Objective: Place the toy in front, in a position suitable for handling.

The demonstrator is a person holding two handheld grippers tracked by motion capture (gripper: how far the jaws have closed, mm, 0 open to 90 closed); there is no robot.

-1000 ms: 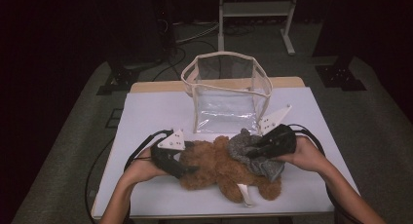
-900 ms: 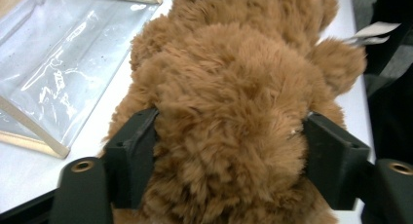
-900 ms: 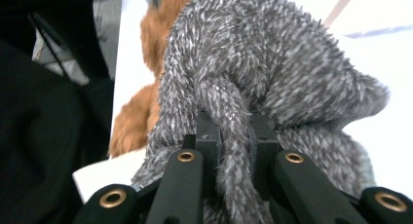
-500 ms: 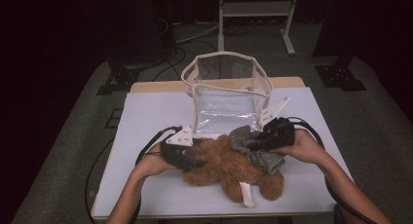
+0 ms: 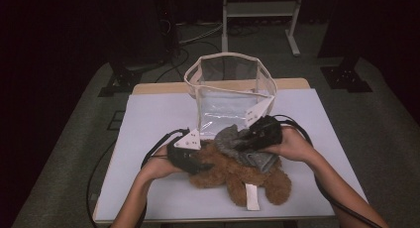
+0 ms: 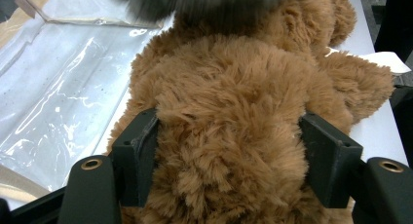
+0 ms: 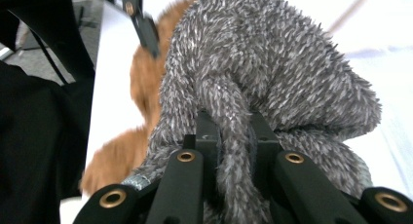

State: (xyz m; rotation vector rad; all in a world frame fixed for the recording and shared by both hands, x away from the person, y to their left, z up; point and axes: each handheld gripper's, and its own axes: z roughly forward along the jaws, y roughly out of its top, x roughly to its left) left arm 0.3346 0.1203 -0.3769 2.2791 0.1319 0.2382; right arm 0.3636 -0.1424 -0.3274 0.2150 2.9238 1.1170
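A brown teddy bear (image 5: 233, 176) lies on the white table in front of me, with a grey fuzzy cloth (image 5: 230, 139) over its upper part. In the left gripper view my left gripper (image 6: 229, 131) has its jaws pressed into both sides of the bear's brown plush (image 6: 229, 87). From above, that left gripper (image 5: 198, 164) sits at the bear's left side. My right gripper (image 7: 234, 124) is shut on a fold of the grey cloth (image 7: 272, 63). In the high view the right gripper (image 5: 245, 141) is at the bear's upper right.
A clear plastic bag with beige trim (image 5: 198, 72) stands open just behind the bear. A white label (image 5: 251, 196) hangs from the bear toward the table's front edge (image 5: 148, 218). Cables trail from both grippers over the table's sides.
Both grippers have moved inward toward the table's middle. The right one has carried the grey cloth left and nearer the bag, and the bear has shifted slightly with them.
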